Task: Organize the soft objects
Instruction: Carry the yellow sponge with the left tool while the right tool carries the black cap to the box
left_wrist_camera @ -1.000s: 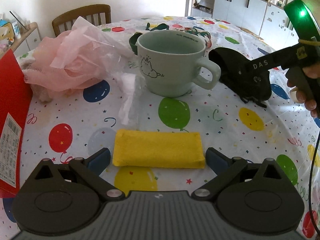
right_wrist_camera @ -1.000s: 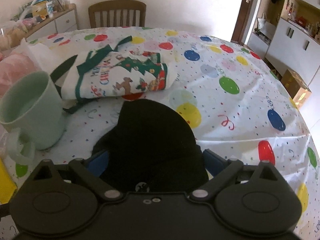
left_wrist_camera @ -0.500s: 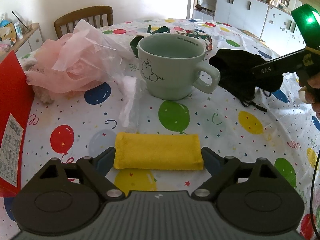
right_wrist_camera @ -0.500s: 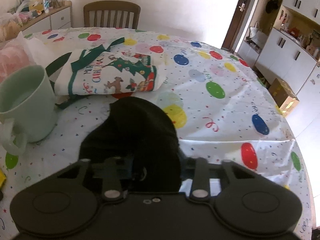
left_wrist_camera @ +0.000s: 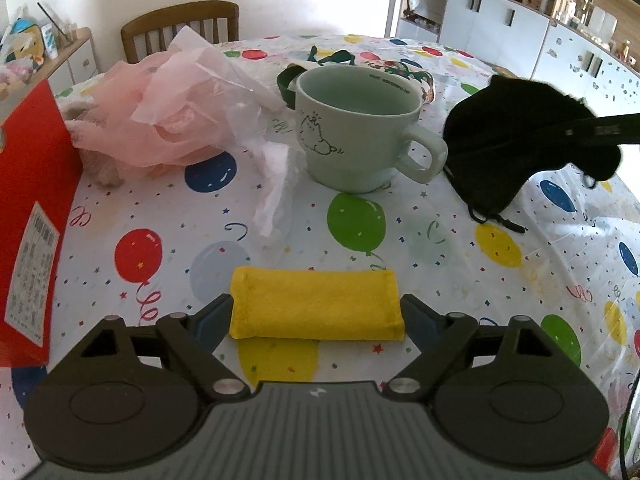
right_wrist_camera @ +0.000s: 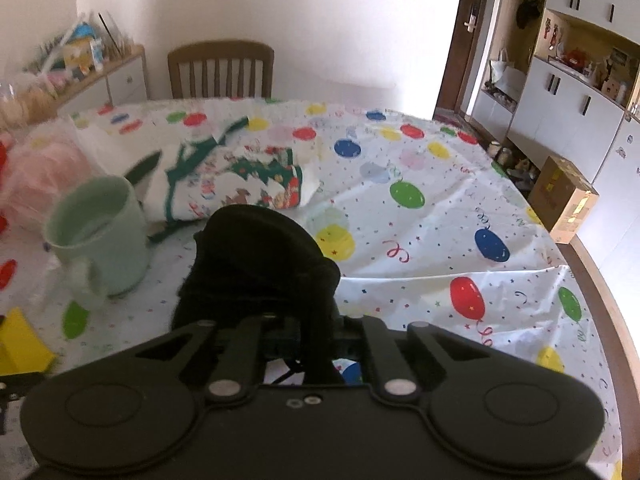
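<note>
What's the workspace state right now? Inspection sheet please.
Surface: balloon-print tablecloth on a round table.
Job's things: yellow cloth folded flat; black fabric lifted; Christmas-print cloth; pink tulle.
Clutter: green mug, red box, clear plastic.
Grippers: left gripper open around yellow cloth; right gripper shut on black fabric.
Cables: nothing seen.
Surroundings: wooden chair, white cabinets.

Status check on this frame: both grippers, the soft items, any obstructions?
Left gripper open, straddling yellow cloth on table. Right gripper shut on black fabric, partly lifted. Green mug close beside it.
</note>
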Tool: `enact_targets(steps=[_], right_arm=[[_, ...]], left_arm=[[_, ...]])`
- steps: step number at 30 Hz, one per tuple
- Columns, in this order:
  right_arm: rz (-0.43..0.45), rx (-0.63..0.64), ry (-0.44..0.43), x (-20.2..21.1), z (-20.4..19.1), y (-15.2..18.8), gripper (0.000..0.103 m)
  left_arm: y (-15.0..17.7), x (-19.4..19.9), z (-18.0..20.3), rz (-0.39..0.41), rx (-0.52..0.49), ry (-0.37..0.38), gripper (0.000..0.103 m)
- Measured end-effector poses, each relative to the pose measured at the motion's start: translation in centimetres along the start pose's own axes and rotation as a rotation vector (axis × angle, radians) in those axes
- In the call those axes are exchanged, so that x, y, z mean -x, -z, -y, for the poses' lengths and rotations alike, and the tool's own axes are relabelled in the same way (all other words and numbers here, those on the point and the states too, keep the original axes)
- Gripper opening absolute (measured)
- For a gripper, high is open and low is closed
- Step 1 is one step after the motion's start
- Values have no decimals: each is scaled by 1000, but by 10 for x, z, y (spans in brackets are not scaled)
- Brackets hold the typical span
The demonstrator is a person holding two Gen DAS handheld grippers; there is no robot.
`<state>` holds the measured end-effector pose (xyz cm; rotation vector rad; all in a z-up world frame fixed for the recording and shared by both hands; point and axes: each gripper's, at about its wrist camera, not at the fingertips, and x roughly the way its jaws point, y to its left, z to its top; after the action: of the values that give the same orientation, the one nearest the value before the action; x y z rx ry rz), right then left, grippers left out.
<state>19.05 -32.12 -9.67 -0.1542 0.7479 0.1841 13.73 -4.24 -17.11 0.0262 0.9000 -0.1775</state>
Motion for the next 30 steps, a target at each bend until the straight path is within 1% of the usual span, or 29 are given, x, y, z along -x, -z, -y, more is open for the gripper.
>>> enact_targets(steps=[4, 8, 15, 20, 24, 30], right_arm=[[38, 4, -24, 30, -3, -2, 8], [53, 12, -51, 54, -6, -5, 8], [70, 23, -105, 90, -19, -14, 8], [86, 49, -159, 110, -37, -28, 8], [103, 74, -221, 123, -55, -40, 8], [127, 131, -301, 136, -93, -57, 8]], left_arm=[[1, 6, -1, -10, 9, -12, 89], [2, 19, -3, 6, 22, -5, 89], [-5, 52, -9, 51, 68, -15, 89], [-13, 78, -18, 84, 106, -27, 89], [-18, 100, -30, 108, 134, -46, 89], [-25, 137, -51, 146, 162, -78, 89]])
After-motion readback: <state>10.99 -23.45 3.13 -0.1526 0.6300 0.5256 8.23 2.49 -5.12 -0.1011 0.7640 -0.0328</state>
